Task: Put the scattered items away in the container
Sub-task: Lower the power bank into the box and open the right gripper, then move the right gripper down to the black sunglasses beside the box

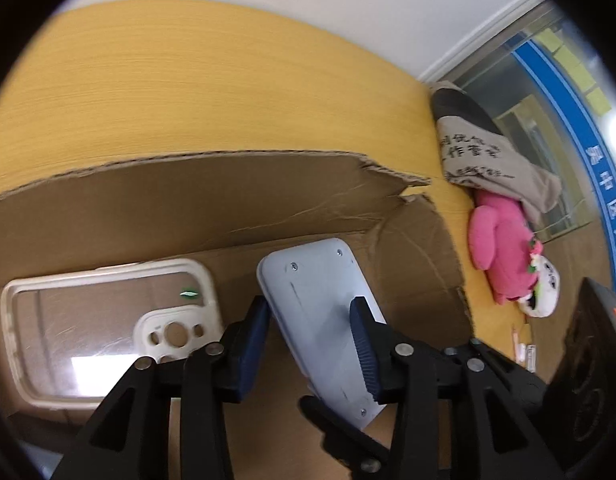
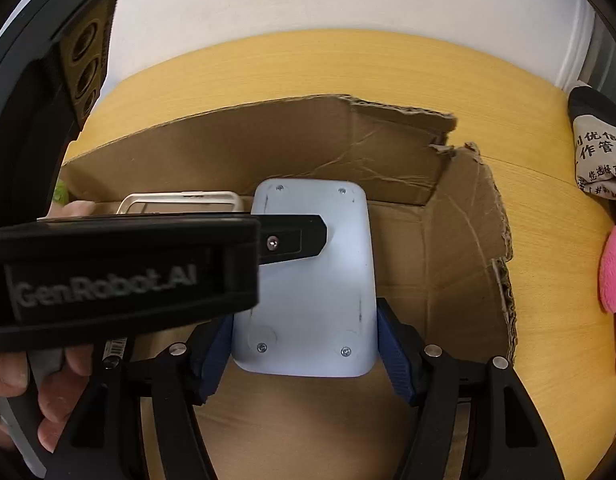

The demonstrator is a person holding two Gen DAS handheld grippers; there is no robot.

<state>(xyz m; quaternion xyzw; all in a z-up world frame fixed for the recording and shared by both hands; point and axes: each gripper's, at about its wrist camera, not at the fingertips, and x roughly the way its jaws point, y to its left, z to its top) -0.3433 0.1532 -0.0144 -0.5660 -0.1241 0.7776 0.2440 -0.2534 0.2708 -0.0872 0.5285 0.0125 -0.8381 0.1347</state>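
A pale grey-white flat device with corner screws (image 1: 320,320) (image 2: 312,280) hangs over the open cardboard box (image 1: 227,204) (image 2: 460,248). Both grippers hold it. My left gripper (image 1: 312,344) is shut on its sides, and its finger reaches across the device in the right wrist view (image 2: 295,238). My right gripper (image 2: 303,340) is shut on the device's near end. A cream phone case (image 1: 107,324) (image 2: 183,202) lies inside the box to the left.
The box stands on a yellow wooden table (image 1: 187,80) (image 2: 528,140). A pink plush toy (image 1: 500,252) (image 2: 614,276) and a printed beige cloth bag (image 1: 480,152) (image 2: 600,152) lie on the table right of the box. A white wall is behind.
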